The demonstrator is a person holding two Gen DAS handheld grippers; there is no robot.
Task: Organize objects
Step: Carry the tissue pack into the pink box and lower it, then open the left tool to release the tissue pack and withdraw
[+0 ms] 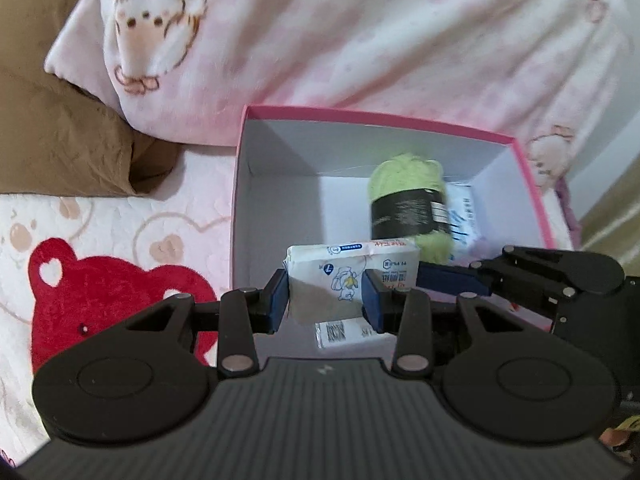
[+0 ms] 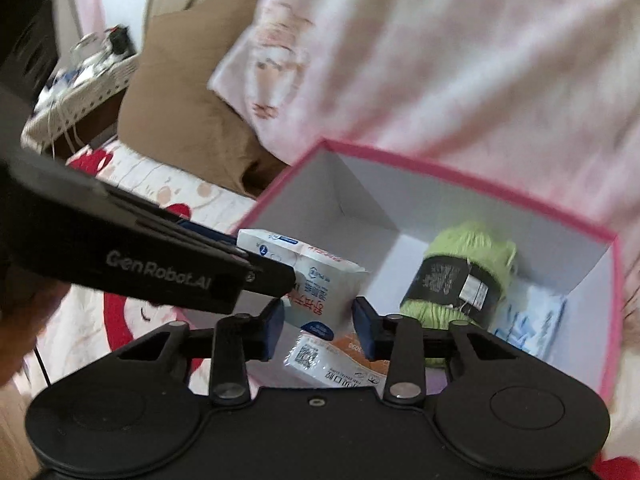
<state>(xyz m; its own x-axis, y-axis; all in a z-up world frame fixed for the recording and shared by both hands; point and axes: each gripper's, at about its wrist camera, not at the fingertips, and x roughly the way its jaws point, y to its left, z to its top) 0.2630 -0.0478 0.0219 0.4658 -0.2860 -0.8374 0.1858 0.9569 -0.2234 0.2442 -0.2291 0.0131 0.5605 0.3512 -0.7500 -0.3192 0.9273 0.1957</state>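
Left tongs (image 1: pixel 326 296) clamp the tissue pack (image 1: pixel 352 268) over the box (image 1: pixel 532 184); right tongs (image 2: pixel 318 326) gape empty.

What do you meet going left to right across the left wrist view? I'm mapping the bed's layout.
Brown pillow → red bear print → tissue pack in the left gripper → green yarn → right gripper.

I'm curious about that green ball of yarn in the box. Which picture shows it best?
The left wrist view: the yarn lies whole in the pink box, nothing covering it. In the right wrist view the yarn looks larger, but the right gripper hides its lower end.
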